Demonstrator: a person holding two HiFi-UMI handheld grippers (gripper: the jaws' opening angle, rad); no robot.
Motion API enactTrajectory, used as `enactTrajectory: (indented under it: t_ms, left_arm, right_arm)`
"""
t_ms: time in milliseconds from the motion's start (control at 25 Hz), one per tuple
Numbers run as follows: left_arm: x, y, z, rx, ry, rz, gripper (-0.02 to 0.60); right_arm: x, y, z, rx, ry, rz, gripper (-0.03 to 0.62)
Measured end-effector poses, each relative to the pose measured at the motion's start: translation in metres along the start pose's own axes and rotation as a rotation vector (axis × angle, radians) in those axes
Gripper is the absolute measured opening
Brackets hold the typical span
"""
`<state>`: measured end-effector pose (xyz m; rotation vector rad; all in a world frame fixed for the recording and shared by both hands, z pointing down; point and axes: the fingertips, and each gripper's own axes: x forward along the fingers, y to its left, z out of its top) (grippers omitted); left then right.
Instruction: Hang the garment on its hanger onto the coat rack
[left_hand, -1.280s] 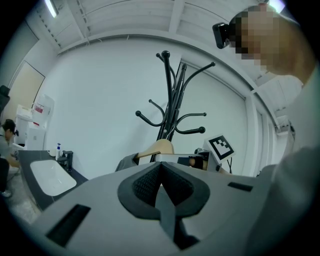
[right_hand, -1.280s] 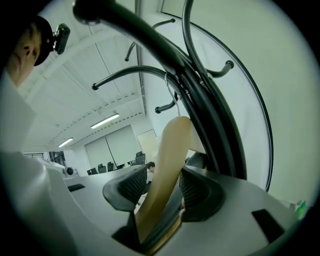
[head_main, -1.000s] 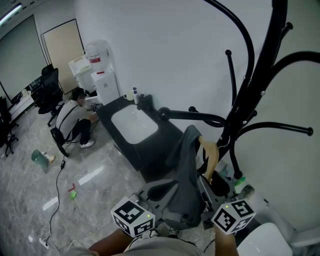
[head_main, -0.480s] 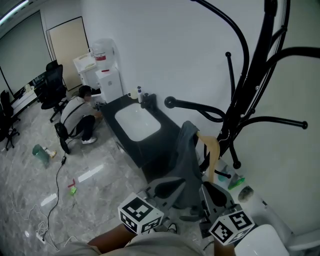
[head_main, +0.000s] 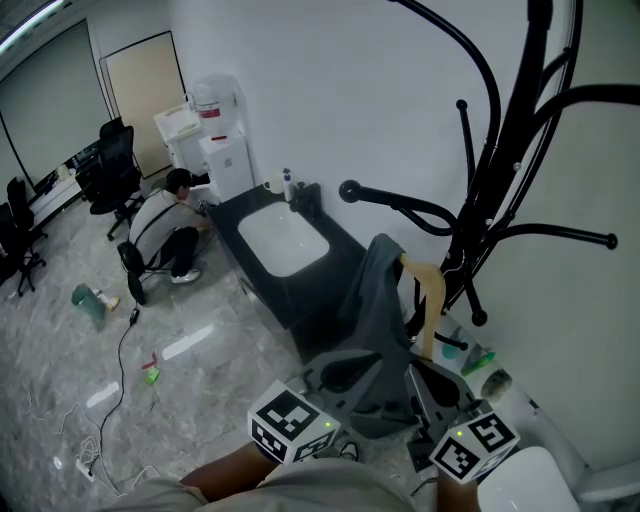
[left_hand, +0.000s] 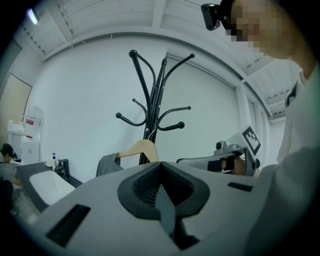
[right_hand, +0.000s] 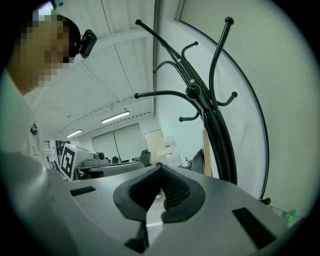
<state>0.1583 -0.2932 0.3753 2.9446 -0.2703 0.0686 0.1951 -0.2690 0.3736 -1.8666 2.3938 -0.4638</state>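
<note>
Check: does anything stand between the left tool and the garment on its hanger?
Nothing visible does. In the left gripper view, the garment and hanger show by the coat rack, beyond the shut left tool, with only open air between.

The jaws of the grey right gripper with its marker cube were brought from wide apart to fully together, and nothing was caught between them. It was drawn slightly back, toward 6 o'clock, from the lower end of the pale wooden hanger. In the head view the white rectangular sink was shifted toward 3 o'clock.
</note>
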Motion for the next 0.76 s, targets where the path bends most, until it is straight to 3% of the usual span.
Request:
enactTrajectory:
  t_ms: [760]
  left_arm:
    - [-0.0023, -0.0058, -0.0044, -0.012, 0.001, 0.012, 0.005]
  right_arm:
    - [-0.0065, -0.0031, -0.0029, 0.036, -0.003, 0.025, 0.015]
